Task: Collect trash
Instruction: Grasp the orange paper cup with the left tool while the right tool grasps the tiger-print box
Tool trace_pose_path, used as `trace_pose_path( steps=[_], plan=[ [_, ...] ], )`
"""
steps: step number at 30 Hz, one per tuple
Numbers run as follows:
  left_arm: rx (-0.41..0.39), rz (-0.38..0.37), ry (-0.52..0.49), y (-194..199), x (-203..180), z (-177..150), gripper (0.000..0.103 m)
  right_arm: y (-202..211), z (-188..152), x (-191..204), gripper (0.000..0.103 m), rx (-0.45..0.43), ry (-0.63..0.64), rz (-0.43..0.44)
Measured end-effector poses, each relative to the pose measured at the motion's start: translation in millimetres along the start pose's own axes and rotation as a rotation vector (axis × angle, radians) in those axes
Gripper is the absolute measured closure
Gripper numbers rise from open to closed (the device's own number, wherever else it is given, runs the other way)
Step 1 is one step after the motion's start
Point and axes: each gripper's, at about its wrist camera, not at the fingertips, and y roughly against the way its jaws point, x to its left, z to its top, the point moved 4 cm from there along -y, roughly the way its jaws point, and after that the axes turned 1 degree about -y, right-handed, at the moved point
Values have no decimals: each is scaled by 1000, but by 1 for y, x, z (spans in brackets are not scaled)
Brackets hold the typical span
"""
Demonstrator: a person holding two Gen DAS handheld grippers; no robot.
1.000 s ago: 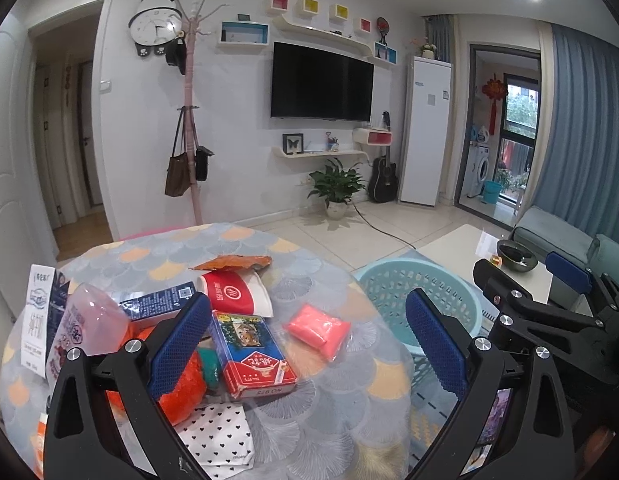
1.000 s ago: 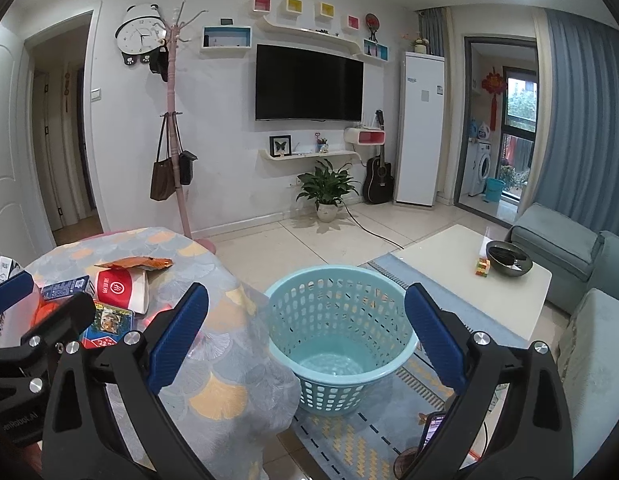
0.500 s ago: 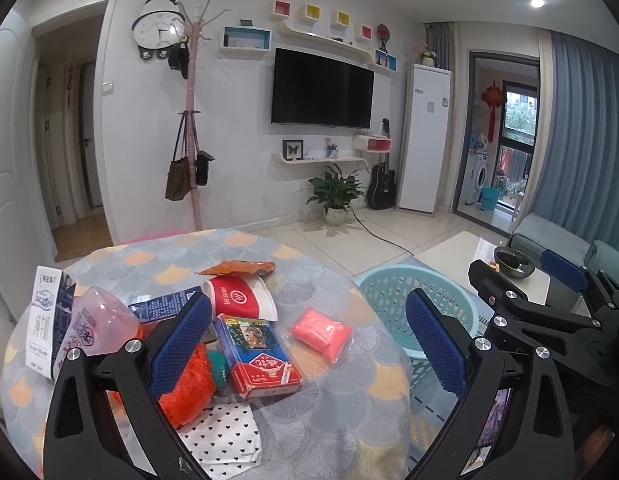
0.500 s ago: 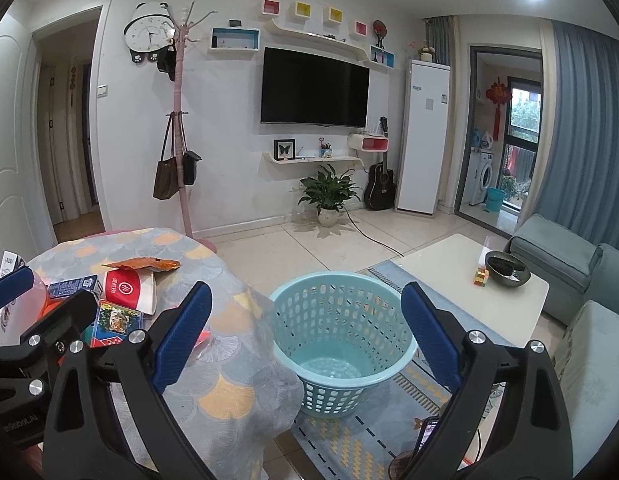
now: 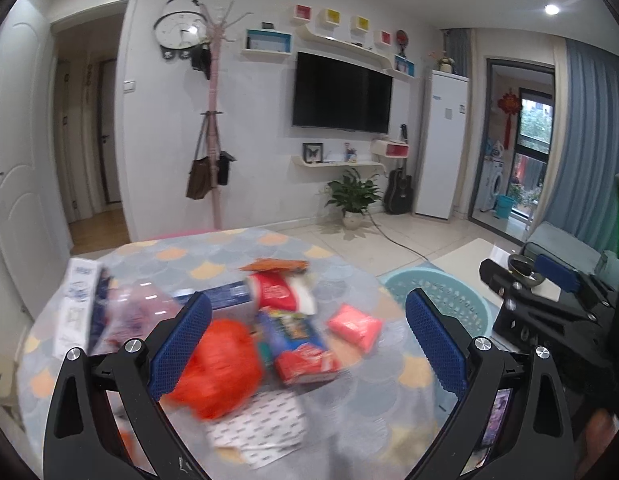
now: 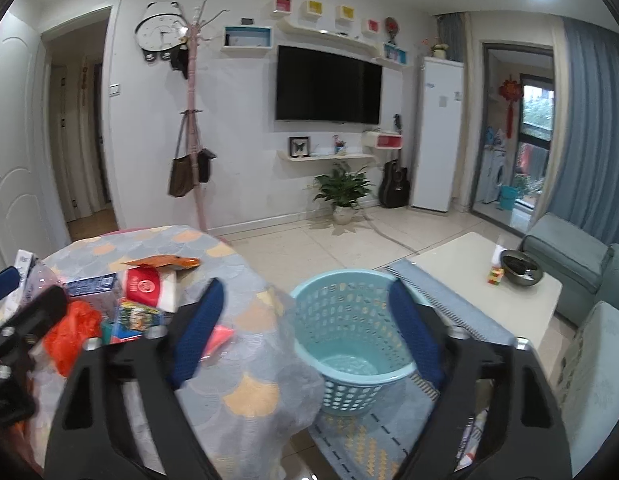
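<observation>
Trash lies on a round table (image 5: 213,252) with a scale-pattern cloth: an orange plastic bag (image 5: 221,364), a red and blue box (image 5: 301,340), a pink packet (image 5: 355,326), a red and white pack (image 5: 277,290), a clear bag (image 5: 129,316) and a white carton (image 5: 75,304). My left gripper (image 5: 305,348) is open above the pile, holding nothing. A light blue basket (image 6: 349,336) stands on the floor right of the table. My right gripper (image 6: 305,336) is open and empty, over the table edge (image 6: 269,292) and basket. The view is blurred.
A white coffee table (image 6: 469,276) with a dark bowl (image 6: 521,268) stands to the right, with a grey-blue sofa (image 6: 565,248) behind it. A striped rug (image 6: 449,312) lies under the basket. A pink coat stand (image 5: 213,160) is behind the table.
Both grippers have moved up and back a little, with the views tilting; the trash pile now sits lower between the left fingers. Nothing was grasped.
</observation>
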Motion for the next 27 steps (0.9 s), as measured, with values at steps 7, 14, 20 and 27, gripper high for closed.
trace_pose_path(
  steps=[7,14,20,27],
  plan=[
    [45,158,88,45,92,-23,8,-8,-7,44,53,37,50,112],
    [181,259,168,68,178,-71,8,-21,-21,95,53,109,84,238],
    [311,126,313,52,214,-109,9,-38,-43,127,53,182,96,314],
    [393,-54,384,25,205,-137,13,-62,-56,134,35,280,69,378]
  ],
)
